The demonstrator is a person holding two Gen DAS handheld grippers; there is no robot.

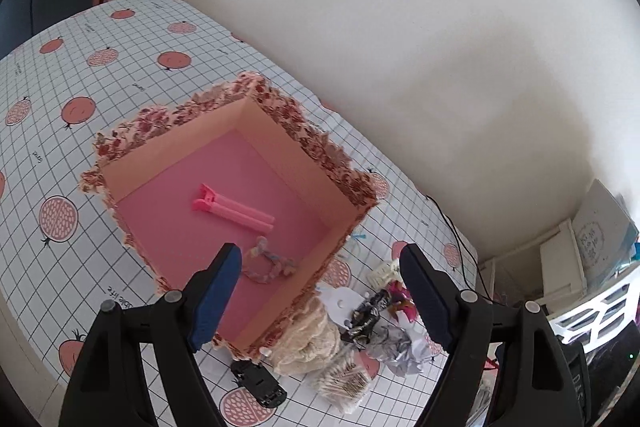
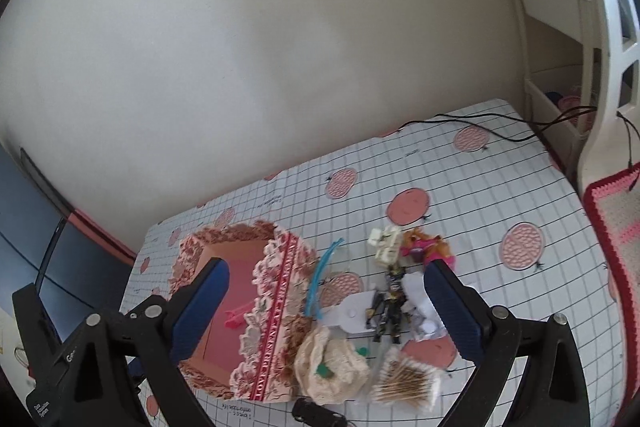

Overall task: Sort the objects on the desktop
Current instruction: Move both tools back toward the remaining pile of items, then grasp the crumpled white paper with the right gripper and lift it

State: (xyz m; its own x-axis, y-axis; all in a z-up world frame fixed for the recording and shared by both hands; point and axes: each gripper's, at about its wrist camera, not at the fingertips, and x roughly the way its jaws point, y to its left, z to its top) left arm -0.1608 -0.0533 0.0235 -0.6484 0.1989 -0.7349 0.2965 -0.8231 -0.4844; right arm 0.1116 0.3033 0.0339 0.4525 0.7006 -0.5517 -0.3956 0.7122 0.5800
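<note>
Tongs stand apart and empty on both sides, left tongs [image 1: 320, 291] over the floral box [image 1: 320, 163] where a pink clip [image 1: 232, 207] and braided band [image 1: 266, 265] already lie, right tongs [image 2: 326, 307] above the unsorted clutter [image 2: 384, 299] on the surface [image 2: 500, 187], likely choosing a pick.

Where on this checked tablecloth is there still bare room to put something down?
Free: the checked tablecloth between the clutter and the black cable, and the pink floor of the floral-edged box behind the pink clip. Crowded: beside the box, around the cotton-swab bundle, cream lace cloth and black toy figure.
</note>
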